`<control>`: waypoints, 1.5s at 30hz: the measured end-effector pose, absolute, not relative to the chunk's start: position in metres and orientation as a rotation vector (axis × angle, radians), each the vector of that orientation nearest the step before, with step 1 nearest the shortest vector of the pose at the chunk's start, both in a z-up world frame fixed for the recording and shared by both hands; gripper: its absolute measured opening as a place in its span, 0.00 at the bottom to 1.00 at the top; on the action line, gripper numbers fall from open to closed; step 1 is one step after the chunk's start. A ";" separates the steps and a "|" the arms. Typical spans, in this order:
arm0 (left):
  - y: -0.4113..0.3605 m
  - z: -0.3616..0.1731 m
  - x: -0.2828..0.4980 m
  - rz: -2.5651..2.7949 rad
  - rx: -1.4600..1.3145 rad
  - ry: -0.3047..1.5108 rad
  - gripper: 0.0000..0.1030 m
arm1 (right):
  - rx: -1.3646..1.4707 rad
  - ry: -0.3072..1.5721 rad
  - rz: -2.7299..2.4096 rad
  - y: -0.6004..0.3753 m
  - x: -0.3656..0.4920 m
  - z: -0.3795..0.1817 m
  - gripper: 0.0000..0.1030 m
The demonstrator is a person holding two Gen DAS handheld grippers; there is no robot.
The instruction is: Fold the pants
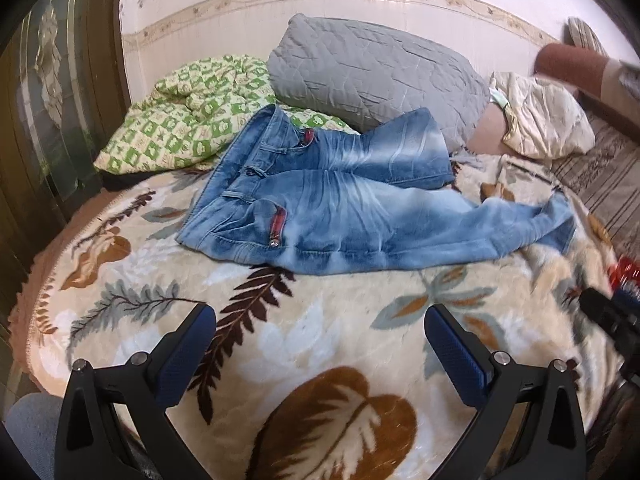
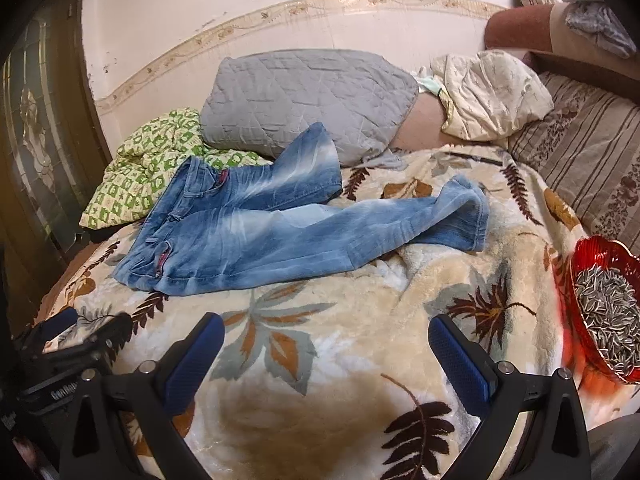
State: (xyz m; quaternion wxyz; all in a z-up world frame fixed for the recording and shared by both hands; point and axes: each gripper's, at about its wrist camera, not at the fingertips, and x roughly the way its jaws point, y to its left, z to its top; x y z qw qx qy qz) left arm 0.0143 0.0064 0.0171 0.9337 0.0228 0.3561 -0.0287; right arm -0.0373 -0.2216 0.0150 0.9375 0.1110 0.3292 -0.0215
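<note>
A pair of faded blue jeans (image 1: pixel 340 208) lies spread on the leaf-patterned blanket (image 1: pixel 320 340), waistband to the left, one leg stretched right, the other folded back toward the grey pillow. It also shows in the right wrist view (image 2: pixel 256 240). My left gripper (image 1: pixel 320 344) is open and empty, hovering over the blanket well short of the jeans. My right gripper (image 2: pixel 326 352) is open and empty, also short of the jeans. The left gripper shows at the lower left of the right wrist view (image 2: pixel 72 340).
A grey quilted pillow (image 2: pixel 304 92), a green checked quilt (image 2: pixel 132 176) and a cream bundle (image 2: pixel 488 96) lie behind the jeans. A red bowl of sunflower seeds (image 2: pixel 608 304) sits at the right. A striped cushion (image 2: pixel 588 160) and a wooden door (image 2: pixel 36 140) flank the bed.
</note>
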 end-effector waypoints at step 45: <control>-0.016 0.027 0.300 -0.190 -0.101 0.809 1.00 | 0.308 0.982 0.096 -0.269 0.392 -0.015 0.12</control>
